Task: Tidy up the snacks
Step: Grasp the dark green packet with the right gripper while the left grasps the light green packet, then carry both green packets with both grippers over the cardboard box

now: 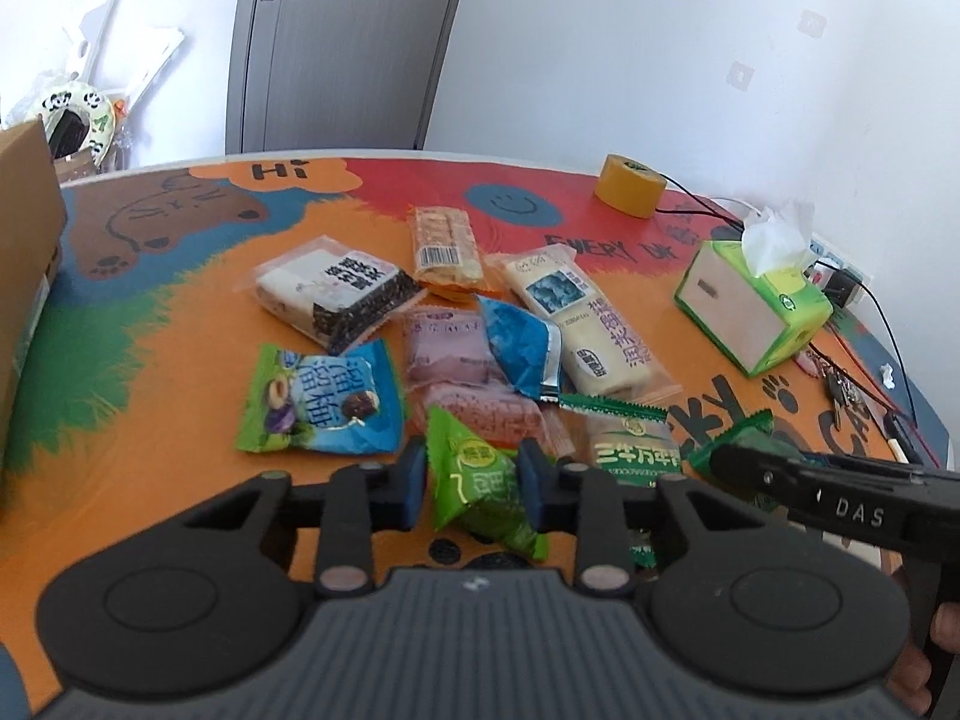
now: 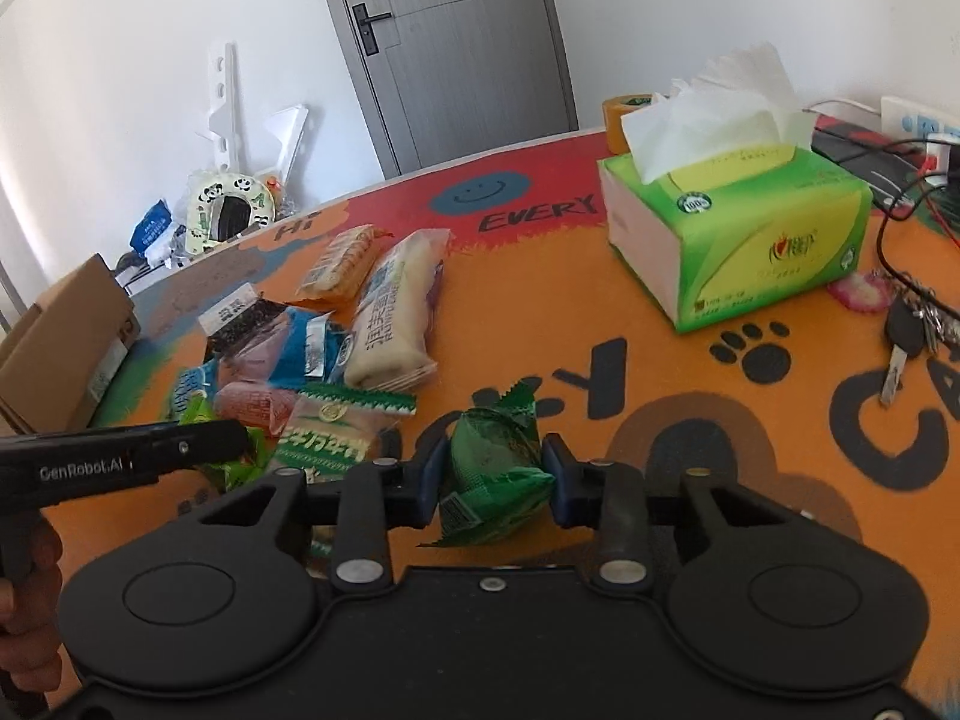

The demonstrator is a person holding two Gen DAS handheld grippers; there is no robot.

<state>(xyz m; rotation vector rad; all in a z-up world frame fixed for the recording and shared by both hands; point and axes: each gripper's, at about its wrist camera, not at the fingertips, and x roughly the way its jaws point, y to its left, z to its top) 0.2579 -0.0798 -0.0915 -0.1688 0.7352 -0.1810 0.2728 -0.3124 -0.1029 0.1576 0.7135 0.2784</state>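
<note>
A light-green triangular foil snack packet [image 1: 477, 480] is pinched between the blue-padded fingers of the left gripper [image 1: 473, 483], low over the colourful orange printed table mat [image 1: 180, 372]; the pads are pressed against both sides of the packet. A dark-green crinkled foil snack packet [image 2: 495, 468] is clamped in the same way by the right gripper [image 2: 495, 480], just beside the black paw print on the mat. Each gripper is seen from the other's camera as a black arm reaching in from the side. The remaining snacks are heaped together in the middle of the mat: a blue-and-green plum candy bag [image 1: 321, 399], a black-and-white sesame cake pack [image 1: 336, 294], an orange biscuit pack [image 1: 447, 252], a long cream bread roll pack [image 1: 585, 324], a blue foil wafer packet [image 1: 522, 348], two pink wrapped cakes [image 1: 444, 342] and a clear pack with a green label [image 1: 636, 450], several overlapping. A green tissue box [image 2: 738, 240] stands well apart on the right, with a yellow tape roll [image 1: 629, 185] behind it and a bunch of keys [image 2: 906, 336] near the mat's edge
</note>
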